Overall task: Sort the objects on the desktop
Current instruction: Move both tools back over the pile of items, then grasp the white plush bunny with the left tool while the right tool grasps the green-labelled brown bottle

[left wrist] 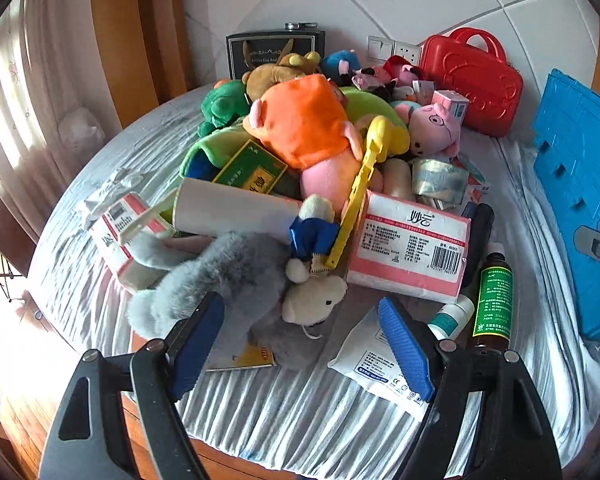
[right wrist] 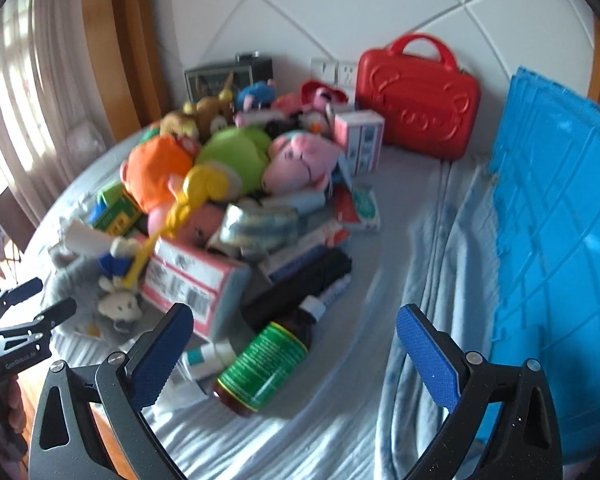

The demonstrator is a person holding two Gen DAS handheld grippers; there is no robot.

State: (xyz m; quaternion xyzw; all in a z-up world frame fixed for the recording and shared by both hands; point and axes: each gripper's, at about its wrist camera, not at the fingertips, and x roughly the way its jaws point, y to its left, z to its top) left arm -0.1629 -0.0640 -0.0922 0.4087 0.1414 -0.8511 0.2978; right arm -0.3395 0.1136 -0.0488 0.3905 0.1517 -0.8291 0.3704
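My left gripper [left wrist: 300, 344] stands released, nothing between its blue pads, poised just short of the grey plush rabbit [left wrist: 236, 280] at the near edge of the heap. My right gripper [right wrist: 296, 356] is spread wide and bare too, with the brown bottle with the green label [right wrist: 266, 372] lying on its side just ahead of it. The rabbit looks soft and light; I judge it will squash under the pads, so the thick body is the place to pinch, not a floppy limb. The bottle looks hard, smooth and heavier, perhaps glass, so I would take it across its labelled middle and firmly. Behind them the pile holds a pink tissue pack [left wrist: 410, 248], an orange-clad plush pig [left wrist: 308, 128] and a yellow plastic tool [left wrist: 364, 184]. Farther back stands a red case [right wrist: 418, 98], and a blue crate [right wrist: 556, 248] waits at the right on the striped cloth [left wrist: 300, 412].
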